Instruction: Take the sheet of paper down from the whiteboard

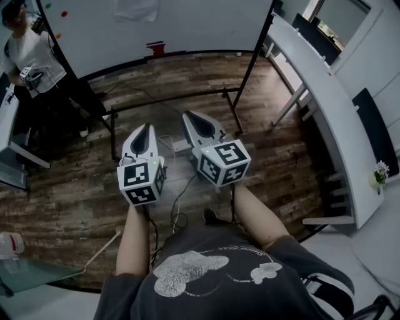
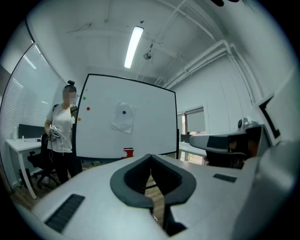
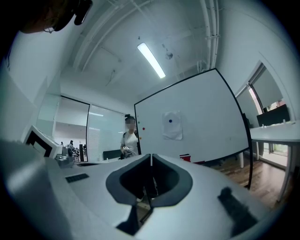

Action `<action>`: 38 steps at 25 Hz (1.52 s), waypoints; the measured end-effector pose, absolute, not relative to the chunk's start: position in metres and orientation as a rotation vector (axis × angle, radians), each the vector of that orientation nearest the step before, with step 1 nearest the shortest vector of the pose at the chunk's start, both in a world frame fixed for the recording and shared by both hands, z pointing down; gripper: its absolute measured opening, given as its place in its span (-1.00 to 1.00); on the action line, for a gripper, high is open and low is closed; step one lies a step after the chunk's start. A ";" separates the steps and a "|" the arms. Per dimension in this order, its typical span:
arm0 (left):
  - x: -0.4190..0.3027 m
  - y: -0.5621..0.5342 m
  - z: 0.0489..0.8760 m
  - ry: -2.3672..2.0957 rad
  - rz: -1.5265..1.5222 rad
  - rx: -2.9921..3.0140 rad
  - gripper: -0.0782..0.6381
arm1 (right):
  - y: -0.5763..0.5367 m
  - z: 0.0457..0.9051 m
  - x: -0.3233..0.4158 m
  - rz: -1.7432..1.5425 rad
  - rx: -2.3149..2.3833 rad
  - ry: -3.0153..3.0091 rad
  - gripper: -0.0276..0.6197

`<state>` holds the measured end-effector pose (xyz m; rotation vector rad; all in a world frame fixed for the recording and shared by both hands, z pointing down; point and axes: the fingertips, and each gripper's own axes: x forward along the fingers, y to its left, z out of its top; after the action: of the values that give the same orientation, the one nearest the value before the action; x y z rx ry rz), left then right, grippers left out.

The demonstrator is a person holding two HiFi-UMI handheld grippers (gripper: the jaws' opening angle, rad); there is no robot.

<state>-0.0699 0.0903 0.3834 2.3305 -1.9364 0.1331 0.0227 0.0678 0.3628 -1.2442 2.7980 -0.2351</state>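
Observation:
A white sheet of paper hangs on the whiteboard, pinned by a blue magnet. The sheet also shows in the right gripper view, and its lower edge at the top of the head view. My left gripper and right gripper are held side by side over the wooden floor, well short of the board. Both are shut with nothing between their jaws. In the gripper views the left gripper and right gripper point towards the board.
A person in a white top stands at the board's left end. A red eraser sits on the board's tray. The board's black stand crosses the floor ahead. White desks run along the right; cables lie by my feet.

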 end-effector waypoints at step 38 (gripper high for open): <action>-0.103 -0.166 0.401 -2.151 0.125 2.084 -0.74 | -0.242 0.387 0.017 -0.256 -1.009 2.901 -0.83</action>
<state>-0.1032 -0.1662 0.4007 2.0837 -2.1513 0.1252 0.0166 -0.2418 0.3867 -1.0087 2.9014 -0.2564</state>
